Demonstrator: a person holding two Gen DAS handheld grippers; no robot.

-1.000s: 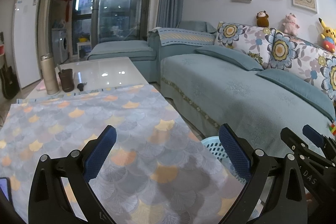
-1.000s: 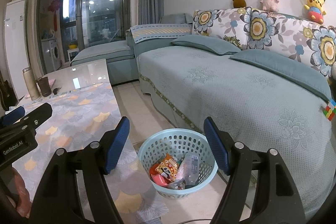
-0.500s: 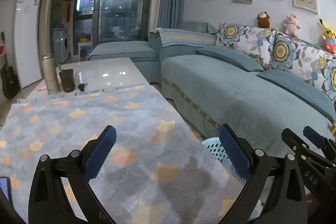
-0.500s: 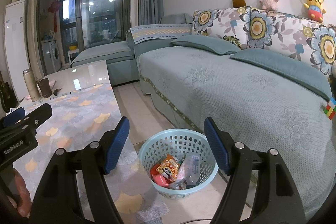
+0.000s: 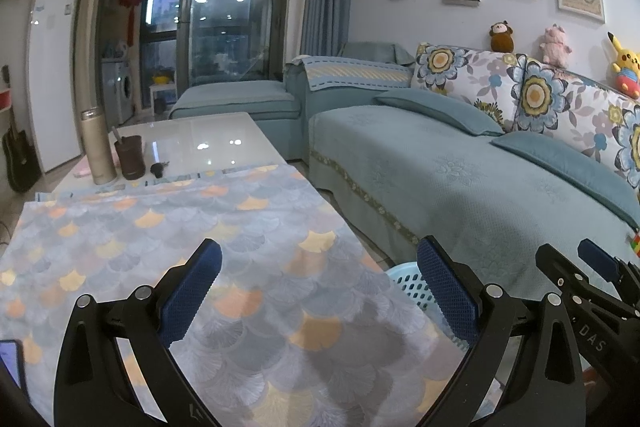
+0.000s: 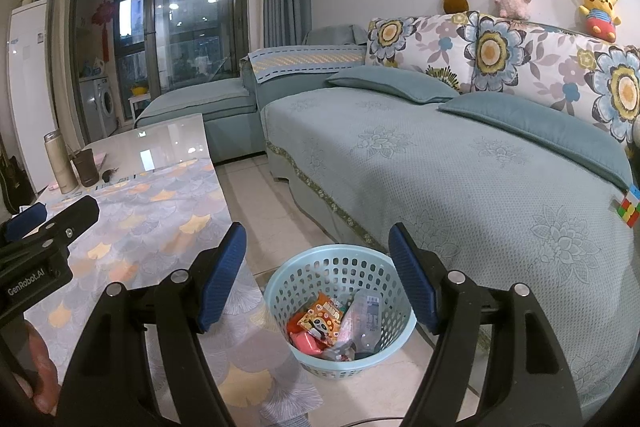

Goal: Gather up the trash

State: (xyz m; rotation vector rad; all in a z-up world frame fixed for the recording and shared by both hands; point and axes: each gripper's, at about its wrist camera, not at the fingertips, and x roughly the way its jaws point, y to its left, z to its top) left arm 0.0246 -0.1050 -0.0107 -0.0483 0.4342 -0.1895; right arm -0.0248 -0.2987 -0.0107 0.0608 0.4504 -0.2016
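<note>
A light blue perforated basket [image 6: 340,263] stands on the floor between the table and the sofa, holding an orange snack wrapper [image 6: 322,317], a clear plastic bottle [image 6: 362,315] and other trash. My right gripper [image 6: 318,247] hovers above it, open, with nothing between its blue pads. My left gripper [image 5: 318,263] is open and empty above the patterned tablecloth [image 5: 168,227]. Only the basket's rim [image 5: 406,281] shows in the left wrist view. Each gripper appears at the edge of the other's view.
A thermos [image 5: 96,147], a dark cup [image 5: 130,157] and a small dark object [image 5: 158,169] stand at the table's far end. A blue sofa [image 6: 460,167] runs along the right, with a Rubik's cube [image 6: 628,207] on it. A phone's edge [image 5: 10,359] shows at lower left.
</note>
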